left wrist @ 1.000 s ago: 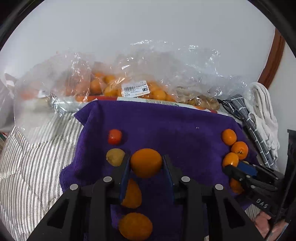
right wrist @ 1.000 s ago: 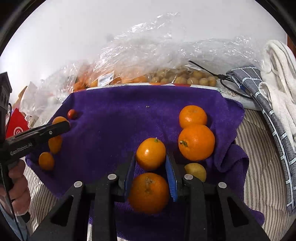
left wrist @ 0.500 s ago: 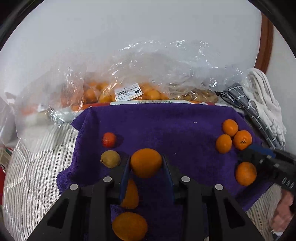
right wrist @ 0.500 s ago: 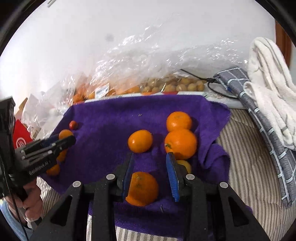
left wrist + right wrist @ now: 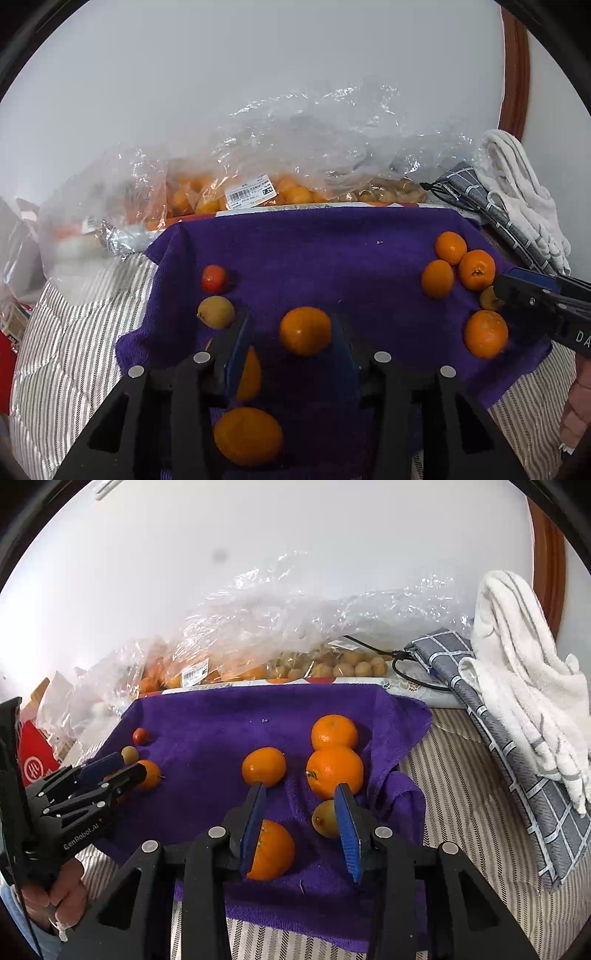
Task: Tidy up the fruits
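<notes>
Mandarins lie scattered on a purple towel (image 5: 332, 258) spread over a striped bedcover (image 5: 74, 350). Left gripper (image 5: 291, 343): jaws set wide, one mandarin (image 5: 304, 330) between the blue pads, close to the right pad; cannot tell whether it touches that pad, clear gap on the left, so not clamped. Partly behind the left pad sits another mandarin (image 5: 249, 373), and nearer the camera, below the jaws, a third (image 5: 247, 435). Just ahead-left of the left fingertip: a yellow-green loquat-like fruit (image 5: 216, 312), and beyond it a small red fruit (image 5: 213, 278). Right gripper (image 5: 301, 812): jaws wide, holding nothing. A mandarin (image 5: 271, 851) lies against the inner side of its left pad, near the base. A small yellow fruit (image 5: 325, 818) sits just inside the right pad. Ahead of the left fingertip, a mandarin (image 5: 264, 767); ahead of the right fingertip, a larger mandarin (image 5: 334, 771) touching another (image 5: 334, 732) behind it. Far side of the towel: clear plastic bags (image 5: 258, 635) of fruit against the wall. To the right of the right gripper: a grey checked cloth (image 5: 517, 757) and a white towel (image 5: 517, 664).
</notes>
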`<act>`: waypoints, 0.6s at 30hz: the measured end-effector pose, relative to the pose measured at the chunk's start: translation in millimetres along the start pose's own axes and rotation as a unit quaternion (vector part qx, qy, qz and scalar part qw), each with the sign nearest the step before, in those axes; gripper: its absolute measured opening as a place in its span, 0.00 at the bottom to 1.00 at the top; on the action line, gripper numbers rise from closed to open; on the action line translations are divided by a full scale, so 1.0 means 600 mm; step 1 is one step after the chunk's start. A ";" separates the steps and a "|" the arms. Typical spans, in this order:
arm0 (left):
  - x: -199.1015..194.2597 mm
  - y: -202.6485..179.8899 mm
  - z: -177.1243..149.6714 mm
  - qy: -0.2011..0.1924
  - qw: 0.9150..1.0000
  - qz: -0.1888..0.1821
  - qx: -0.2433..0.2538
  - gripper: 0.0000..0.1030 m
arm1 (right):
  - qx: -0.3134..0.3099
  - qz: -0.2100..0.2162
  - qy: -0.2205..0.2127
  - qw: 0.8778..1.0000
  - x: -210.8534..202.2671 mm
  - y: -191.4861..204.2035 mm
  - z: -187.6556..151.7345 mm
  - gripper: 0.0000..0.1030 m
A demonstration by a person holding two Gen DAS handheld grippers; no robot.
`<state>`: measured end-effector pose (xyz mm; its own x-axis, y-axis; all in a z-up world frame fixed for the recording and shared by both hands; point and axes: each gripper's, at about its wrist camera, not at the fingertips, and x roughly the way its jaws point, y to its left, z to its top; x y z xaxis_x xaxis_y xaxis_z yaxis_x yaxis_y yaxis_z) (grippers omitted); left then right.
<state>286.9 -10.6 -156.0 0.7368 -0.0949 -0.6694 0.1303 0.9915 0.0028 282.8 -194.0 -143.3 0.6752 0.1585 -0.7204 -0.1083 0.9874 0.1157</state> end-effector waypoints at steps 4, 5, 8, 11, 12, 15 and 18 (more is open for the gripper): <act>-0.014 0.000 -0.007 -0.008 1.000 0.005 0.001 0.40 | -0.011 -0.011 -0.002 1.000 -0.005 0.009 -0.002 0.39; -0.021 0.000 -0.009 -0.012 1.000 0.008 0.003 0.40 | -0.012 -0.010 -0.002 1.000 -0.006 0.011 -0.002 0.40; -0.045 -0.002 -0.012 -0.024 1.000 0.017 0.009 0.40 | -0.011 -0.003 0.003 1.000 -0.010 0.017 -0.004 0.42; -0.077 -0.001 -0.019 -0.031 0.999 0.019 0.001 0.40 | -0.005 -0.008 0.007 1.000 -0.027 0.021 -0.005 0.42; -0.089 -0.001 -0.022 -0.030 0.999 0.021 0.001 0.40 | -0.002 -0.008 0.011 1.000 -0.035 0.023 -0.006 0.42; -0.127 -0.002 -0.031 -0.038 0.999 0.035 0.013 0.40 | -0.011 -0.005 0.022 1.000 -0.071 0.032 -0.012 0.44; -0.171 0.008 -0.038 -0.039 0.999 0.033 -0.011 0.42 | -0.009 -0.021 0.006 1.000 -0.115 0.036 -0.022 0.49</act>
<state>196.8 6.2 -104.1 0.7933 -0.0357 -0.6078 0.0663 0.9974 0.0279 224.3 -183.7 -100.1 0.6711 0.1175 -0.7320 -0.0935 0.9929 0.0737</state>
